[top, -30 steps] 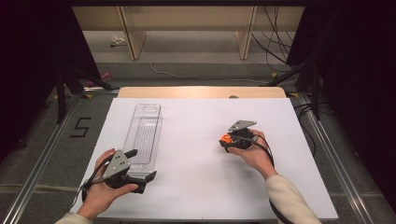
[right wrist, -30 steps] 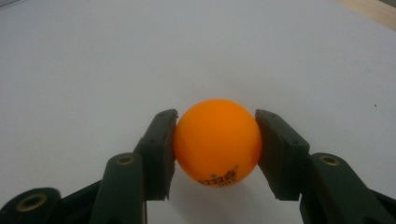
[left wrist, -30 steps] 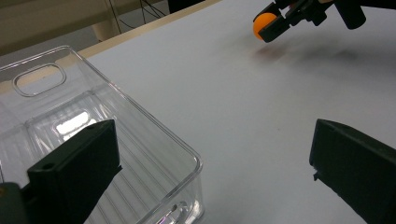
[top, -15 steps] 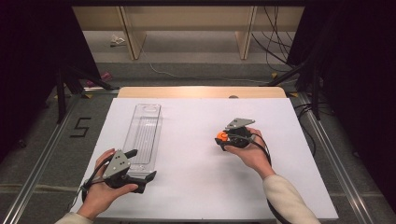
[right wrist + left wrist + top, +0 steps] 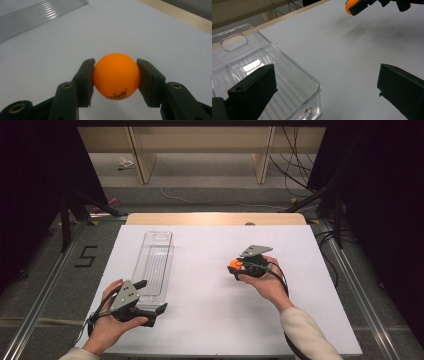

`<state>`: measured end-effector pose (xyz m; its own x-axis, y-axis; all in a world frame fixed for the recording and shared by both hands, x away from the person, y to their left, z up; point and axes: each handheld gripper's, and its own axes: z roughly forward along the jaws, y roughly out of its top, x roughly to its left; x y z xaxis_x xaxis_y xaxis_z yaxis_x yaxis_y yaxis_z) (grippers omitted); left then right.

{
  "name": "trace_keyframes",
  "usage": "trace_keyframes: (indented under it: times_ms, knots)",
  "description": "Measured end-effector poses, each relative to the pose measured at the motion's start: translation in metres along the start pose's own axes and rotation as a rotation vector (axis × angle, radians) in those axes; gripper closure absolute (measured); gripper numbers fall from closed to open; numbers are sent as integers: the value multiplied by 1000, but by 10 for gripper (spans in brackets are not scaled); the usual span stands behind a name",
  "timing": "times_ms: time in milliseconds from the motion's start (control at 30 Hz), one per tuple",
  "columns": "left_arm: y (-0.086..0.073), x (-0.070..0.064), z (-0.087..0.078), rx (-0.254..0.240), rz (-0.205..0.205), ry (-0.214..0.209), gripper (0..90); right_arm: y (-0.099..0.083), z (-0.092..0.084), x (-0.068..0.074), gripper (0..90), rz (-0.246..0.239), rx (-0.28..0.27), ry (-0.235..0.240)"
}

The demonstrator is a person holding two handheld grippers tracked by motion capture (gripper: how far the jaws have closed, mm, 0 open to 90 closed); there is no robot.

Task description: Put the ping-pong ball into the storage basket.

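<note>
White worktop (image 5: 210, 320) in a dark room. Right tongs (image 5: 115, 75) clamp the orange ball (image 5: 116, 76) above it; printing shows close up. Left tongs (image 5: 324, 85) gape at the clear tray's (image 5: 287, 75) end.

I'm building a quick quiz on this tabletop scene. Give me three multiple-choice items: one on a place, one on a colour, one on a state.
1. Where does the clear tray lie on the white sheet?
A. on its left part
B. on its right part
C. at its far right corner

2. What colour is the ball?
A. white
B. orange
C. green

3. How do the right gripper jaws stand?
A. wide open
B. shut on nothing
C. shut on the ball

Key: 1 A, the high view shows it by the left gripper; 2 B, plainly orange; 3 C, both pads press its sides.
</note>
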<state>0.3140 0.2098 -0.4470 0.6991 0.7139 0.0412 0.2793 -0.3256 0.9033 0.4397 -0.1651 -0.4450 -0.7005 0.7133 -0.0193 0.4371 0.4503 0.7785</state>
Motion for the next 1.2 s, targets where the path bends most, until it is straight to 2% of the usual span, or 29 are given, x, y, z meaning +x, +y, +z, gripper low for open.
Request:
trace_keyframes:
  times_ms: [1200]
  knots:
    - [0,0,-1,-5,1,0,21,20,3,14,513,-20,-71,17]
